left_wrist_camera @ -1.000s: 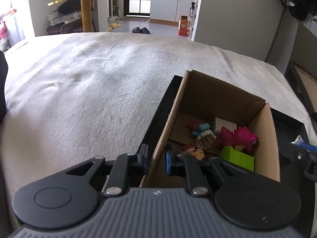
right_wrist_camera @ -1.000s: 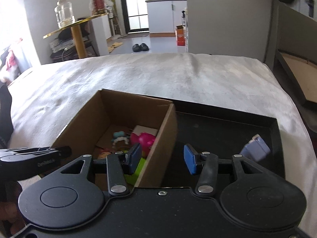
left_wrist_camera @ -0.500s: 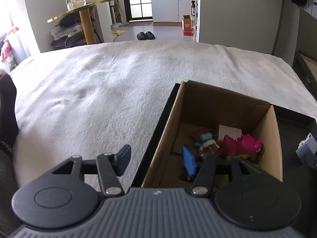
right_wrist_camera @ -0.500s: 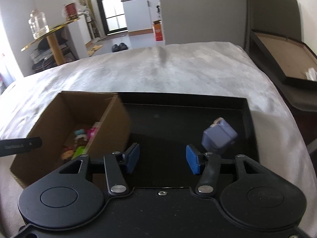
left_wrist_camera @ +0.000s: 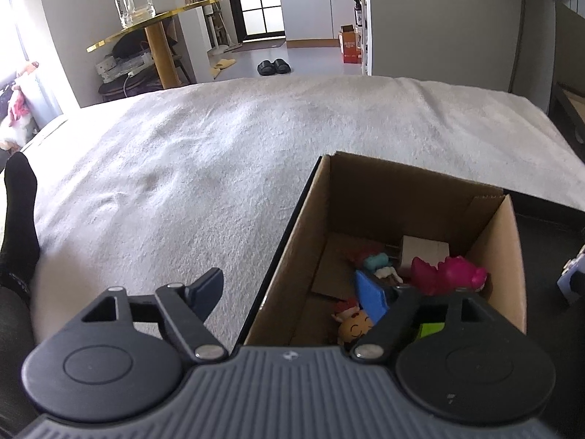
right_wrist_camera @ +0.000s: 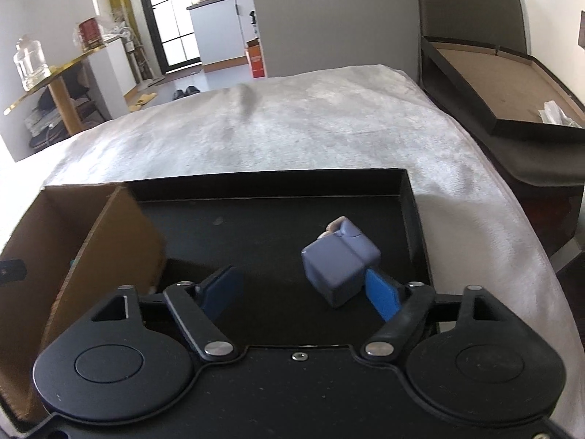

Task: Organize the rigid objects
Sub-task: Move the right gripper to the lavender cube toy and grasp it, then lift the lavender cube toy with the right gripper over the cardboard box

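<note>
A cardboard box point(left_wrist_camera: 497, 241) stands in a black tray point(right_wrist_camera: 256, 183) on the white bed. It holds several small toys, among them a pink dinosaur point(left_wrist_camera: 449, 272) and a smiling doll head point(left_wrist_camera: 354, 327). My left gripper point(left_wrist_camera: 290, 294) is open and empty, straddling the box's left wall from above. A lilac cube-shaped toy point(right_wrist_camera: 338, 261) lies on the tray floor. My right gripper point(right_wrist_camera: 307, 294) is open, and the cube sits between its fingers, close to the right fingertip point(right_wrist_camera: 380, 292). The box also shows in the right wrist view point(right_wrist_camera: 106, 241).
The white blanket point(left_wrist_camera: 182, 168) covers the bed around the tray. A black-socked foot point(left_wrist_camera: 18, 212) rests at the left edge. A dark open case point(right_wrist_camera: 512, 84) stands right of the bed. A gold side table point(left_wrist_camera: 153, 25) with a glass jar stands beyond.
My left gripper has opened from the box's left wall and drawn back. My right gripper swung right from the box to the lilac cube and opened wider.
</note>
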